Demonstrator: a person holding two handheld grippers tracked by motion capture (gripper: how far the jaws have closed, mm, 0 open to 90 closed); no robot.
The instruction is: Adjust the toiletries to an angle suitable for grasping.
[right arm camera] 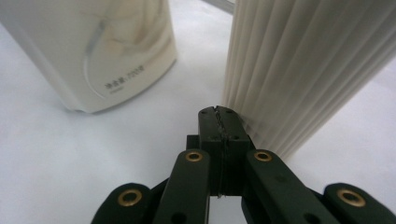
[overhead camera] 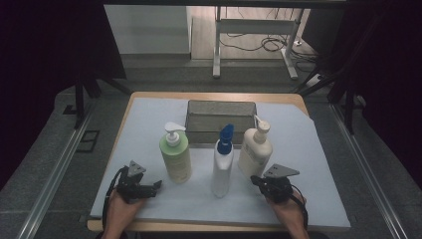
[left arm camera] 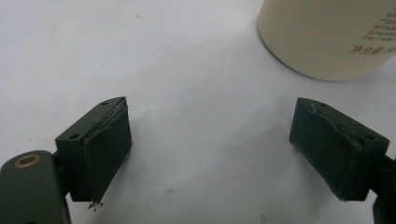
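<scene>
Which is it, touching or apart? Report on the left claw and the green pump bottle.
Apart. Left gripper view: the open left claw sits short of the green pump bottle, white mat between.

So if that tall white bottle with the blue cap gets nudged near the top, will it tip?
Probably. The white bottle stands upright, tall and narrow on a small base, so a high push would likely topple it. Its ribbed side should give some grip. The shut right gripper sits near its foot; pushing there may just slide it.
</scene>
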